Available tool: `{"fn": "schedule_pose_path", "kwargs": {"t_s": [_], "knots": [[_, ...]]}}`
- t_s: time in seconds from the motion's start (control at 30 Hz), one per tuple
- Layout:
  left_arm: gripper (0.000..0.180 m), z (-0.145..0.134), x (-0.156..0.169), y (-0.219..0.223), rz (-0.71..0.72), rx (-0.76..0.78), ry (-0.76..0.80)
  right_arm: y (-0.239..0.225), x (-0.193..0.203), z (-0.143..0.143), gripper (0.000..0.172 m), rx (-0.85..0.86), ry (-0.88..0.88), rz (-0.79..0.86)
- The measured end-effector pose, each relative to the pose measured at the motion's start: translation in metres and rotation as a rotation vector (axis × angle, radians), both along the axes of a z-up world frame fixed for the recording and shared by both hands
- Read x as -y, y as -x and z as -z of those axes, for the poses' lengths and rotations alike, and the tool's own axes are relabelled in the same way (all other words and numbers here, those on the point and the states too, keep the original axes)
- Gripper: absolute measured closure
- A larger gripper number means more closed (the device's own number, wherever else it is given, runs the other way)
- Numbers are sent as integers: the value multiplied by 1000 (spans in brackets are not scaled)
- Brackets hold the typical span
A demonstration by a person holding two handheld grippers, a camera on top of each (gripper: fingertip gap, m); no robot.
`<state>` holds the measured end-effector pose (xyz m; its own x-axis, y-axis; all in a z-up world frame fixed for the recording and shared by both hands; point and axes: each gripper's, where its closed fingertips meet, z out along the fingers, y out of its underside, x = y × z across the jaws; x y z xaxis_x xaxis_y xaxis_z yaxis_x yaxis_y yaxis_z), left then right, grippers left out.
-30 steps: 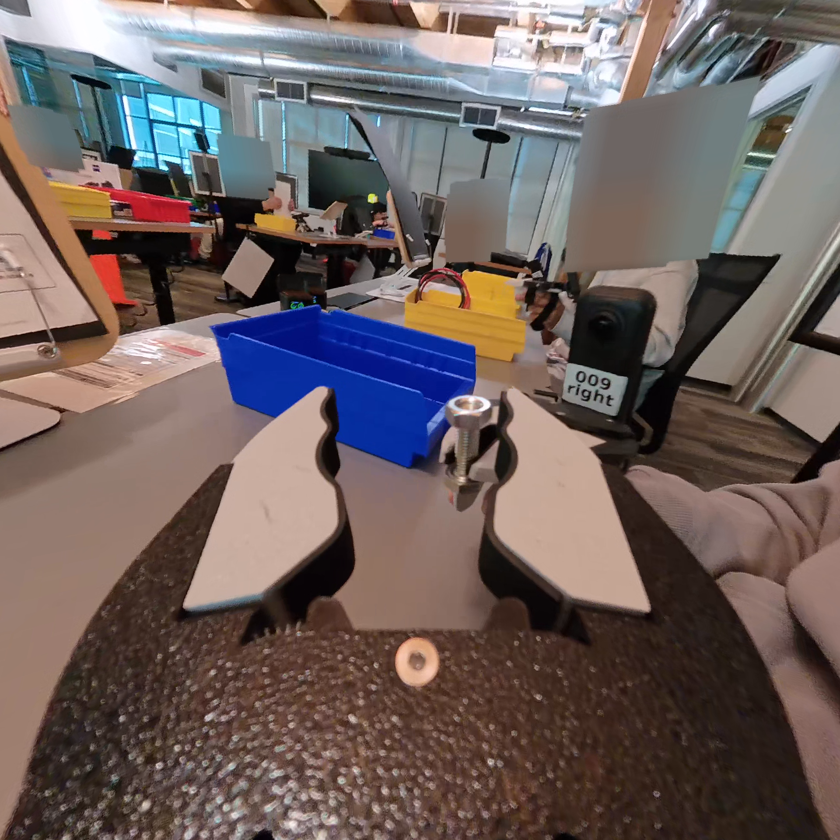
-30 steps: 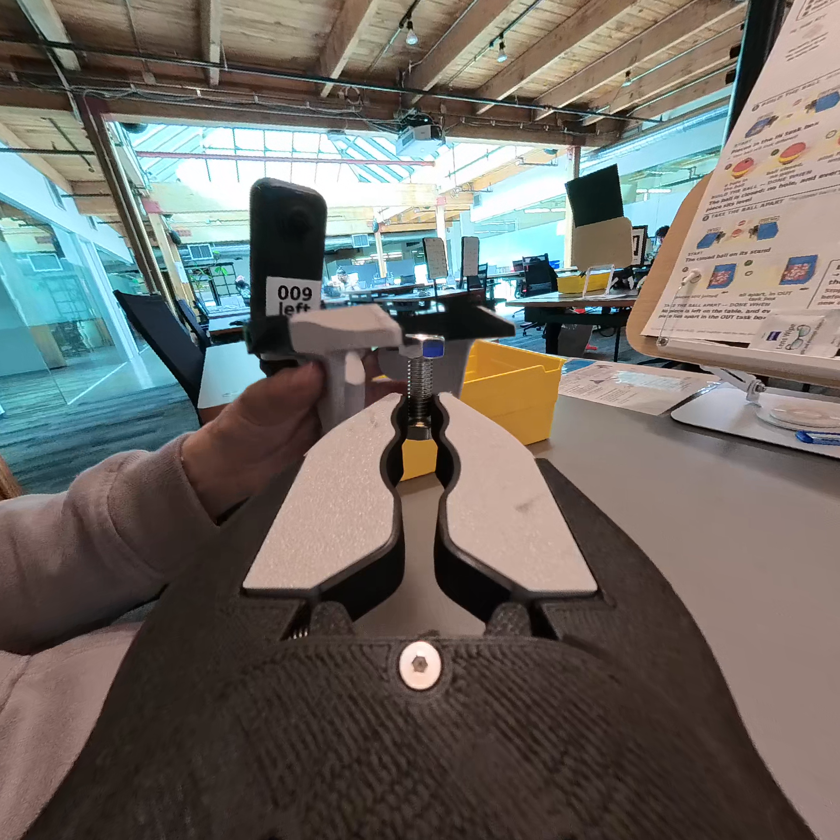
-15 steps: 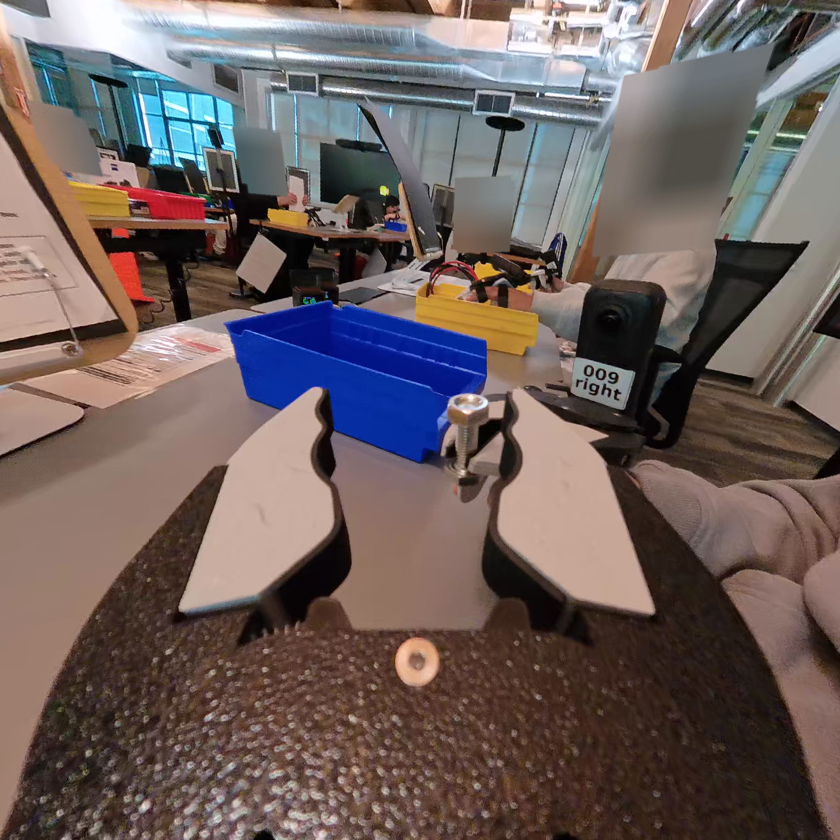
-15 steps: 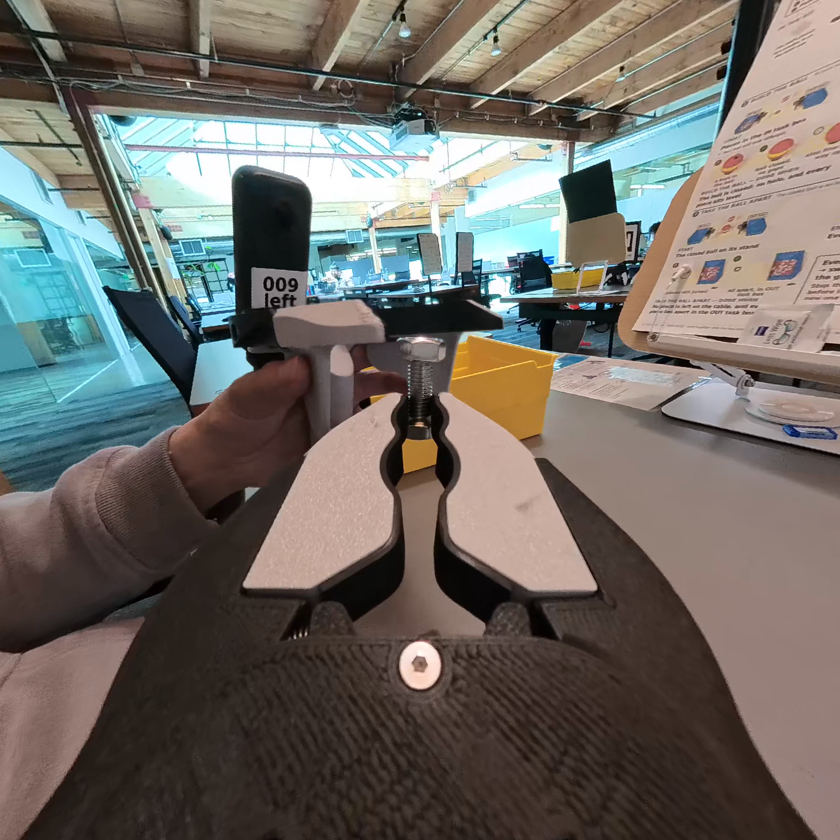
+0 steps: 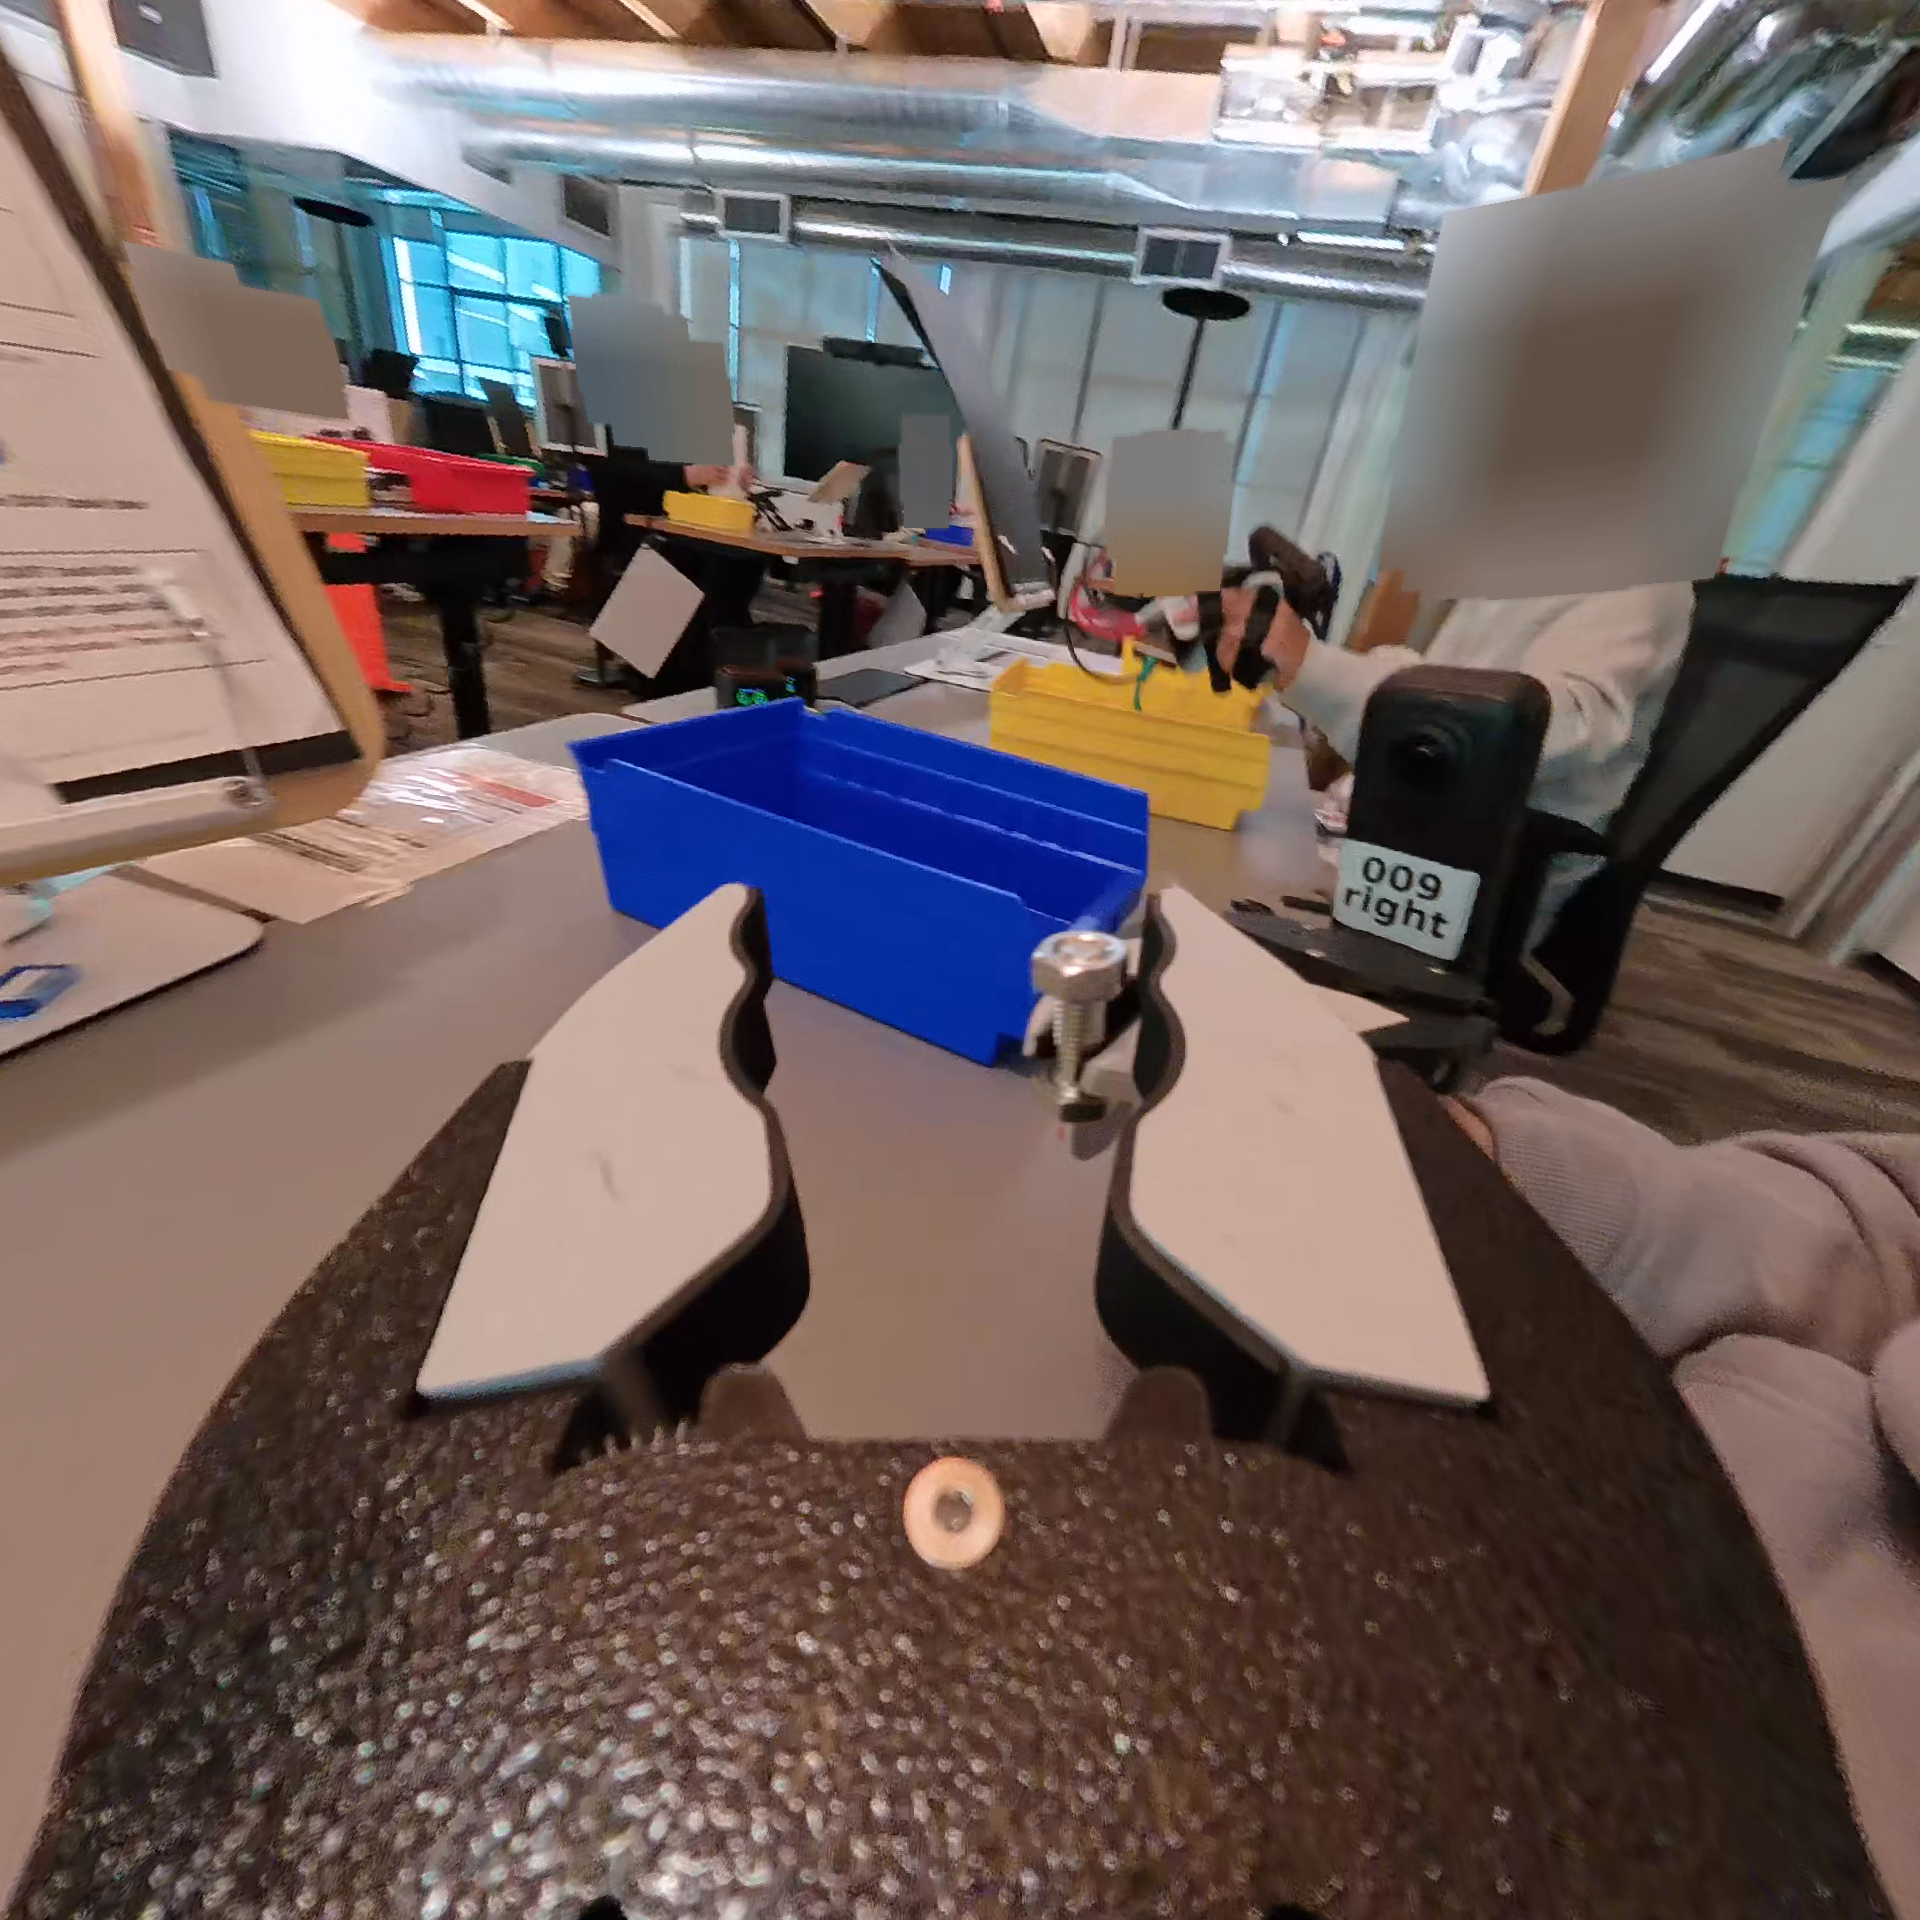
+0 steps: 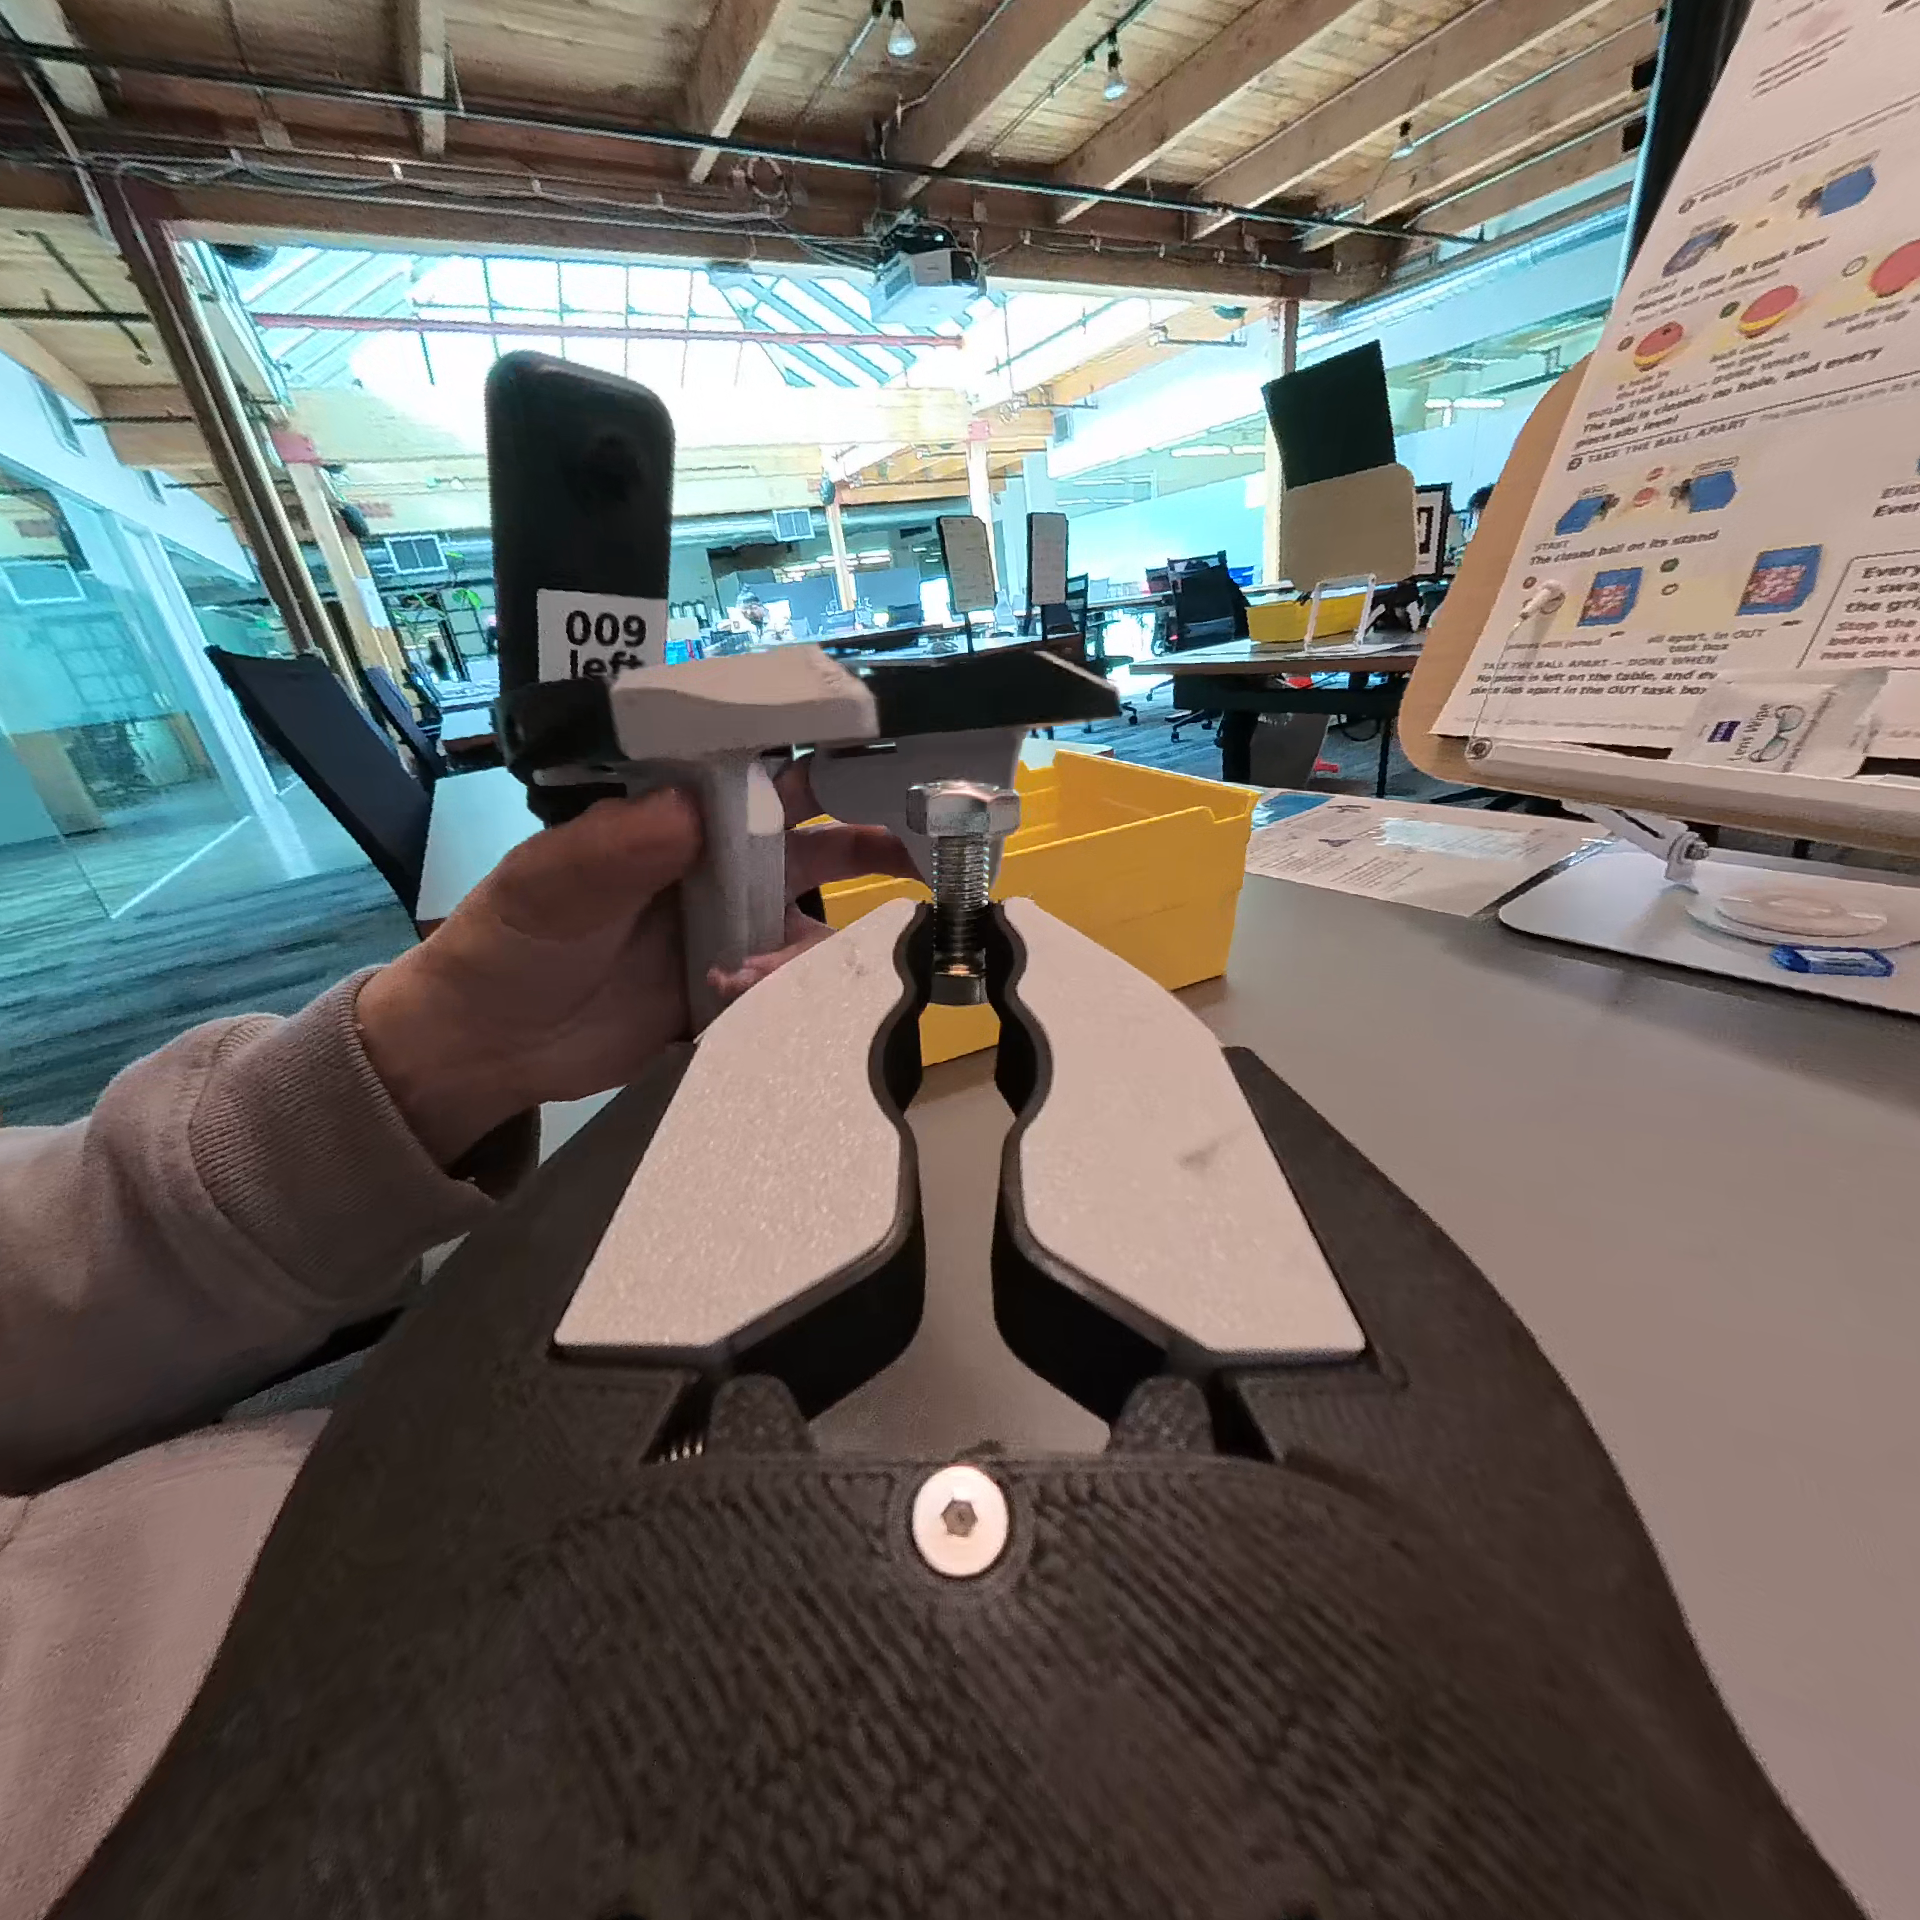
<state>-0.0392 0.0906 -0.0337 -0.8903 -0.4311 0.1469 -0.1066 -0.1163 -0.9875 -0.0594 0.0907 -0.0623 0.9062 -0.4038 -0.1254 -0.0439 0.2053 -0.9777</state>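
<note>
A silver hex-head steel bolt [image 6: 961,883] stands upright at the fingertips of the right gripper [image 6: 958,971], whose jaws are closed on its lower thread, so the head and upper thread stay free above the white fingers [image 6: 1132,1122]. A dark piece sits at the bolt's lower end, too shadowed to say what it is.

The left gripper [image 5: 951,997] faces it with jaws wide apart and nothing between the pads. In the left view the bolt shows just beside the left gripper's right-hand finger [image 5: 1247,1122]; whether they touch cannot be told.

A hand [image 6: 561,966] grips the left gripper's white handle, partly blurred.

Behind, on the grey desk [image 5: 208,1122], stands a blue plastic bin [image 5: 862,831], its floor hidden by its walls. A yellow plastic bin [image 6: 1132,873] stands beyond the bolt, partly covered by the fingers.
</note>
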Motion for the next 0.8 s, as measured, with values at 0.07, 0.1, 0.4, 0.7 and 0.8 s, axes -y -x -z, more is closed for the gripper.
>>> {"fn": "schedule_pose_path", "kwargs": {"t_s": [0.07,0.1,0.4,0.7,0.8], "knots": [[112,4,8,3,21,-5,-24,2,-2,-1,163,3,1,-9],[112,8,9,2,14,-9,-37,3,-1,-3,163,5,-6,-11],[129,14,-36,-31,-177,-96,21,-9,11,0,163,-29,-6,29],[124,12,-7,-12,-63,-47,-20,-9,11,-2,163,-38,-11,23],[124,12,-9,-13,-65,-51,-18,-13,18,-4,163,-44,9,46]]}}
